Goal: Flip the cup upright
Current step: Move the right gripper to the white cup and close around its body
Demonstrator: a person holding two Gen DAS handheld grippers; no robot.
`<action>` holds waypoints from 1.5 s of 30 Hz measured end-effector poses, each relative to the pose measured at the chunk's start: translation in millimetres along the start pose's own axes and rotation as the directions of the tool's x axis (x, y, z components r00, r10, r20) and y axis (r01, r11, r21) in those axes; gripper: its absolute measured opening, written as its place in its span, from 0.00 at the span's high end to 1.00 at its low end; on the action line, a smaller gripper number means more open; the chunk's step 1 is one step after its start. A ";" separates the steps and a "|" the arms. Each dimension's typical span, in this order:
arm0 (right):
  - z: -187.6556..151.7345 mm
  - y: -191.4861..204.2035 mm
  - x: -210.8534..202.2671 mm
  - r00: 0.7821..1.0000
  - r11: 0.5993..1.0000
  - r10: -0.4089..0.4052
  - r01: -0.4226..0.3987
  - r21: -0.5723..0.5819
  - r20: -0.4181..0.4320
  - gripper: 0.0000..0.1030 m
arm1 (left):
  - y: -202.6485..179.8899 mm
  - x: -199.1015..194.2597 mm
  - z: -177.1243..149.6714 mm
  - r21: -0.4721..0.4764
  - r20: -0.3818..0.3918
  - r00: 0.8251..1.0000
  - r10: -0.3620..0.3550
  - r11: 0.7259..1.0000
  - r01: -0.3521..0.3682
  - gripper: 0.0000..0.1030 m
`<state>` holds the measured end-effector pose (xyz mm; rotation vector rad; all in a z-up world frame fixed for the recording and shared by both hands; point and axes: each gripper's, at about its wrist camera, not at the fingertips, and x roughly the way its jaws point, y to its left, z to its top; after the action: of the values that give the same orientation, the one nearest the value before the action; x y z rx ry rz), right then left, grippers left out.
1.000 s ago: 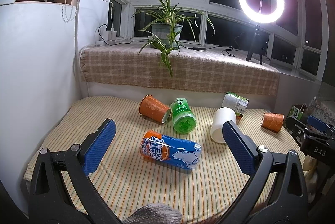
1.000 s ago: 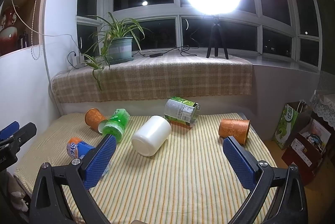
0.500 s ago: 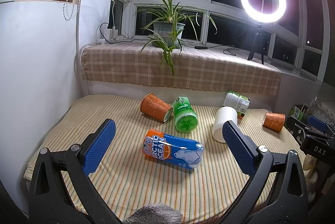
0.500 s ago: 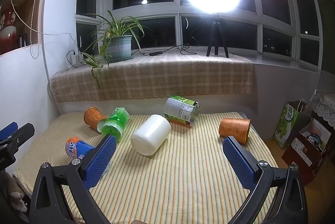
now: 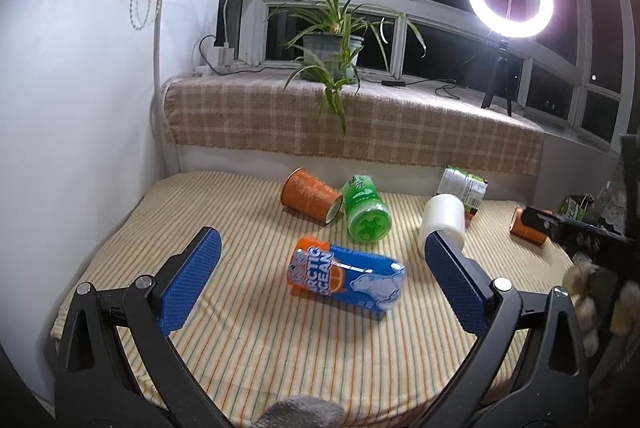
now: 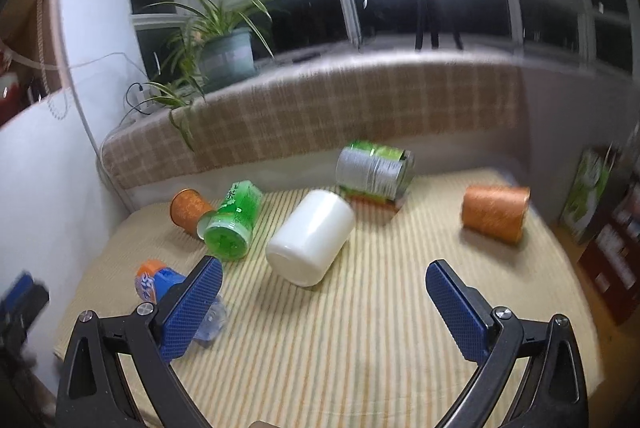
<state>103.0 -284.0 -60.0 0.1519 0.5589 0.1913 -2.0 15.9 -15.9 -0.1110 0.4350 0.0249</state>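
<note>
Partly hidden behind the left finger of the right gripper (image 6: 323, 294) is the blue-and-orange cup (image 6: 160, 280); that view is blurred. Both the right gripper and the left gripper (image 5: 322, 266) are held wide apart, empty. The white cup (image 6: 310, 238) is seen lying sideways on the striped bench (image 6: 360, 348).

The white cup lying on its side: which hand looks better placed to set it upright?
Probably the right. The white cup lies just ahead of the open right tongs, nearly centred between them. Ahead of the open left tongs, that cup sits off to the right, with the blue can directly in front.
</note>
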 end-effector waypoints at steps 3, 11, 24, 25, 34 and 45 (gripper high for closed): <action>6.6 -8.2 18.3 0.998 0.997 0.042 -0.039 0.059 -0.053 0.00 | 8.4 -1.0 -4.0 -0.011 -0.020 1.000 0.009 1.000 -0.010 0.00; 22.4 -17.9 68.0 0.976 0.982 0.131 -0.103 0.160 -0.174 0.00 | 25.8 -1.4 -14.5 -0.043 -0.072 0.997 0.025 0.999 -0.028 0.00; 23.3 -39.6 158.8 0.889 0.900 0.288 -0.124 0.418 -0.356 0.09 | 52.1 -11.9 -21.9 -0.115 -0.093 0.993 0.067 0.990 -0.078 0.00; 21.5 -41.5 164.1 0.880 0.885 0.309 -0.128 0.447 -0.360 0.09 | 53.9 -12.1 -22.1 -0.117 -0.095 0.993 0.072 0.990 -0.083 0.00; 15.6 -38.9 186.4 0.846 0.855 0.361 -0.134 0.500 -0.391 0.15 | 59.8 -12.7 -23.2 -0.126 -0.104 0.991 0.087 0.987 -0.100 0.00; 11.6 -37.3 196.6 0.830 0.848 0.382 -0.139 0.512 -0.408 0.25 | 63.6 -13.8 -22.3 -0.129 -0.102 0.990 0.099 0.985 -0.111 0.00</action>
<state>277.8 -277.9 -158.0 0.6698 1.1032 0.3778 -26.9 76.6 -36.6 -0.2229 0.5339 0.1536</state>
